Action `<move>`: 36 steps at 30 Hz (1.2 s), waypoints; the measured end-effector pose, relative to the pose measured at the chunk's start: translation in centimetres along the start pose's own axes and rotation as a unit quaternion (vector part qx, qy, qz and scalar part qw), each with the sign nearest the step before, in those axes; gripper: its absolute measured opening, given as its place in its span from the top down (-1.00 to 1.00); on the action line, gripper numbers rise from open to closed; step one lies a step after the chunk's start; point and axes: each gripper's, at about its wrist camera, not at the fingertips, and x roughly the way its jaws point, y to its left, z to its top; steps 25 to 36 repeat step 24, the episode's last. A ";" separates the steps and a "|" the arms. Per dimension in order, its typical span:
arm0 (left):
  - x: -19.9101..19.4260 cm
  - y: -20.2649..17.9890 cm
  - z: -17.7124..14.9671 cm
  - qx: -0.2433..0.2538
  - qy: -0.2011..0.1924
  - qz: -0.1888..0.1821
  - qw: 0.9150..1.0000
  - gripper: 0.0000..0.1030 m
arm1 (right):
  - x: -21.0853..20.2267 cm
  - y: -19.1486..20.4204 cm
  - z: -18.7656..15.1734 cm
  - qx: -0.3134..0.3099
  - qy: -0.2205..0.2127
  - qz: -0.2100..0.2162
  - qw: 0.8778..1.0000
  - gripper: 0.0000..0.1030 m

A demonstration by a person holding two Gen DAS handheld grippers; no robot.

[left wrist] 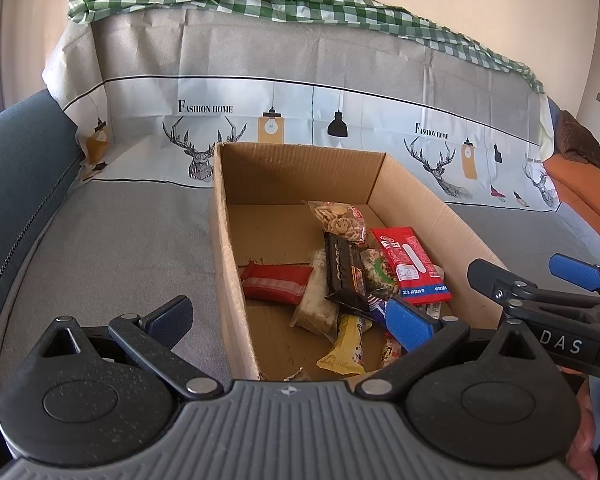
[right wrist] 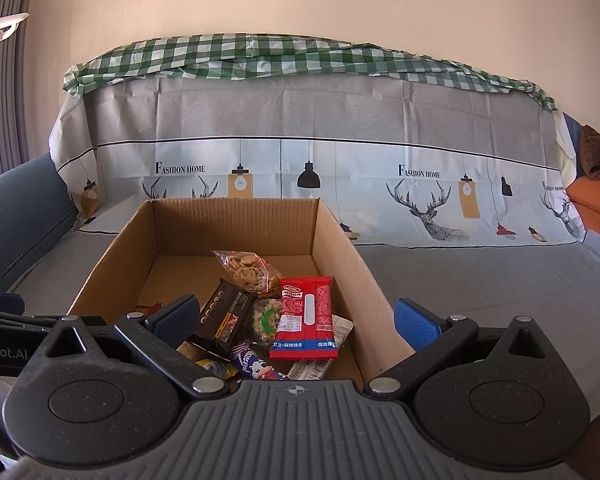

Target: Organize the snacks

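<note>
Grey printed cover (right wrist: pixel 480 280) over sofa, checked cloth (right wrist: pixel 260 56) upper frame. Cardboard box (right wrist: pixel 112 252) centre, holding snacks (right wrist: pixel 306 320). Left gripper (left wrist: pixel 288 320) and right gripper (right wrist: pixel 296 318) low in frame, both spread apart, empty.

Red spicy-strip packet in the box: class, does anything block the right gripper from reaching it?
Nothing visible does. The red packet lies on top of the pile, uncovered, and the open right gripper hangs empty before it.

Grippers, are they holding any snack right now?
No. The left gripper and the right gripper are both open and empty. The snacks lie in the cardboard box.
</note>
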 end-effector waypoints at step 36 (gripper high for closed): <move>0.3 0.1 0.0 -0.007 0.003 -0.001 1.000 -0.99 | 0.0 -0.2 0.0 -0.003 0.001 0.001 1.000 -0.99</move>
